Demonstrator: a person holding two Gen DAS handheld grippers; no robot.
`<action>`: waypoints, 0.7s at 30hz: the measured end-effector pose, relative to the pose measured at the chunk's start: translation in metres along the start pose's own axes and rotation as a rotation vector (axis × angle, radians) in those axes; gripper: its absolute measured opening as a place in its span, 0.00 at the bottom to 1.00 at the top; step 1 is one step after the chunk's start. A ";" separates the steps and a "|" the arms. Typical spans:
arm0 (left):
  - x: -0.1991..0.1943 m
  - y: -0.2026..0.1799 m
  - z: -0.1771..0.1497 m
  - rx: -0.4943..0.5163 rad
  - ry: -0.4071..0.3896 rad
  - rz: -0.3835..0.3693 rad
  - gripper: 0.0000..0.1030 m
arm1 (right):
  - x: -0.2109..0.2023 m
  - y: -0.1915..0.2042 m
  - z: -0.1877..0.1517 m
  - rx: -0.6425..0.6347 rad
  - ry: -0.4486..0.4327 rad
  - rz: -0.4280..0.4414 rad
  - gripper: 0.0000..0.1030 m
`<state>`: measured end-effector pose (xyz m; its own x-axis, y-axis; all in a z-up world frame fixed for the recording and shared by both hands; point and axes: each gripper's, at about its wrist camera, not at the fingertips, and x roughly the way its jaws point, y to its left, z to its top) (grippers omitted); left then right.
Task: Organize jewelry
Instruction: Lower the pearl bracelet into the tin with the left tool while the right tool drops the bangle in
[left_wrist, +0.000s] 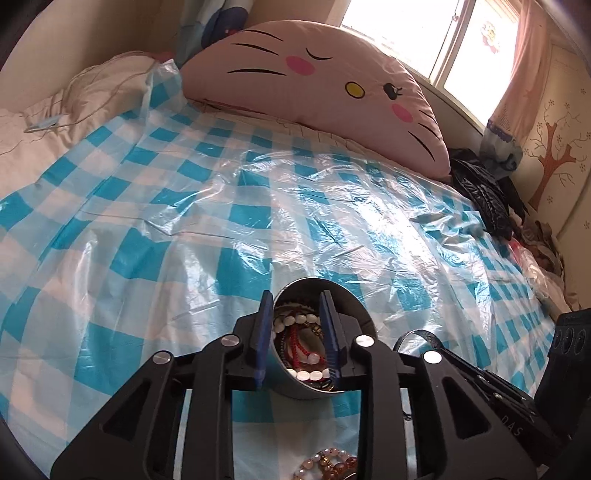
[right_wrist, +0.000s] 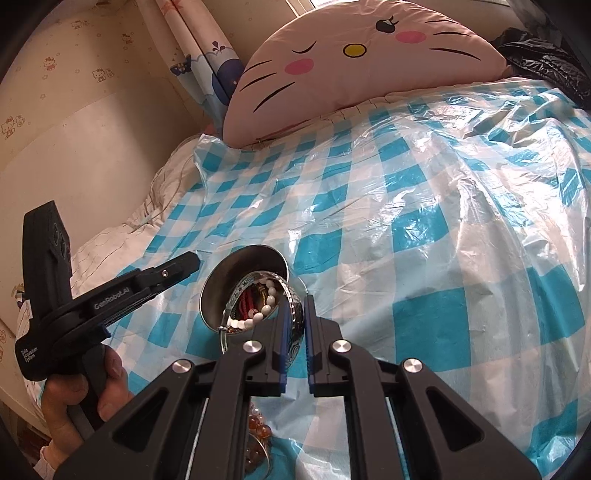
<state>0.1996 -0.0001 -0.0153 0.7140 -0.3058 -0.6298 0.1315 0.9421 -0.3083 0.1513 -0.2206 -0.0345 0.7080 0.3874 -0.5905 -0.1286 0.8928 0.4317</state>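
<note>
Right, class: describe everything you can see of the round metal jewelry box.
The round metal jewelry box is silvery with a patterned outer wall. Its hinged lid stands open. Inside lie white bead strands and red ones. It rests on the blue-checked plastic sheet; the right gripper grips its rim.

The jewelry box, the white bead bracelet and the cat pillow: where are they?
jewelry box (right_wrist: 295, 314), right wrist view, patterned outer wall.
white bead bracelet (right_wrist: 271, 295), right wrist view, bead strand.
cat pillow (left_wrist: 354, 89), left wrist view, yellow nose.
</note>
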 end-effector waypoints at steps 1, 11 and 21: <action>-0.006 0.005 -0.002 -0.009 -0.010 0.012 0.38 | 0.003 0.002 0.002 -0.007 0.002 0.000 0.08; -0.033 0.008 -0.031 0.015 -0.010 0.145 0.59 | 0.035 0.028 0.015 -0.053 0.017 0.002 0.08; -0.036 -0.009 -0.040 0.103 -0.027 0.192 0.64 | 0.054 0.036 0.014 -0.070 0.023 -0.022 0.13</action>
<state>0.1453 -0.0032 -0.0183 0.7505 -0.1172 -0.6503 0.0599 0.9922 -0.1097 0.1945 -0.1710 -0.0414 0.6948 0.3719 -0.6155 -0.1616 0.9147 0.3703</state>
